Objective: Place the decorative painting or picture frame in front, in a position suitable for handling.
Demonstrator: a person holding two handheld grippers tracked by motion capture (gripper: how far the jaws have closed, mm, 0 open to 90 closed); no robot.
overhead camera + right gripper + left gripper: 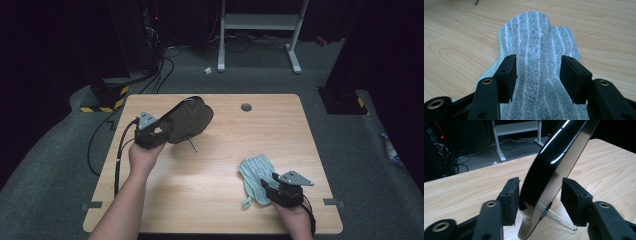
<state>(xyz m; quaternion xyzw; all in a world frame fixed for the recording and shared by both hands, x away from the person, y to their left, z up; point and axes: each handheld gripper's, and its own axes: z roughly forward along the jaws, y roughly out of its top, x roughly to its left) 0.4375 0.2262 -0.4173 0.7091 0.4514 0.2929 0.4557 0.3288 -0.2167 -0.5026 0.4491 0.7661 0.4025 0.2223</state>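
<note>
Light wooden table [215, 165]: left gripper [540, 195] loosely straddled the tilted oval black mirror [554, 170], far left; right gripper [537, 75] pinched the striped grey-green cloth [536, 50], near right. Slack jaws risked toppling the mirror.

1. Round mirror [189, 120] with glossy black rim and a thin wire stand [560, 218]: seen tilted at the table's left rear, the stand's foot touching the tabletop.
2. Striped grey-green cloth [254, 175]: laid bunched at the table's right front, a raised fold along its middle.
</note>
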